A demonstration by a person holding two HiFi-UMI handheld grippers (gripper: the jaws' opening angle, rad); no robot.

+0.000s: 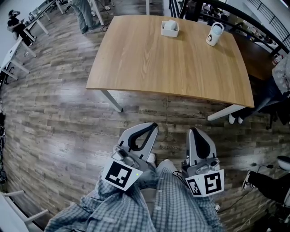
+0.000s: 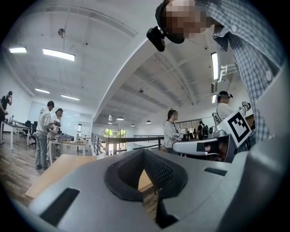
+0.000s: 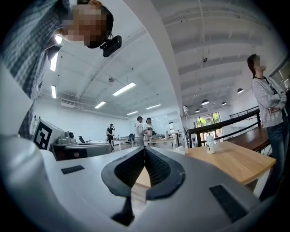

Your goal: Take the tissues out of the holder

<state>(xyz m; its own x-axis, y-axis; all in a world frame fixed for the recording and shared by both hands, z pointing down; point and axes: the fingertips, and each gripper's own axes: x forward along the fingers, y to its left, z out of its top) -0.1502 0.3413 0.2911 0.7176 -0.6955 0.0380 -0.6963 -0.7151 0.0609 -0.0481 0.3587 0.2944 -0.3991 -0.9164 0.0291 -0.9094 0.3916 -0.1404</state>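
The white tissue holder [image 1: 170, 28] stands at the far side of the wooden table [image 1: 149, 63], with white tissue showing in its top. In the right gripper view it is a small white shape [image 3: 180, 150] past the jaw tips. My left gripper [image 1: 152, 126] and right gripper [image 1: 194, 132] hang low over the floor in front of the person's legs, well short of the table. Both point toward it. In each gripper view the dark pads meet at the tips, left [image 2: 145, 152] and right [image 3: 145, 149], with nothing between them.
A white bottle-like mug [image 1: 215, 34] stands on the table's far right, also seen in the right gripper view [image 3: 210, 143]. White table legs [image 1: 111, 100] reach the wood floor. A seated person's shoes [image 1: 234, 118] are at the right; desks and other people [image 1: 84, 13] stand at the back left.
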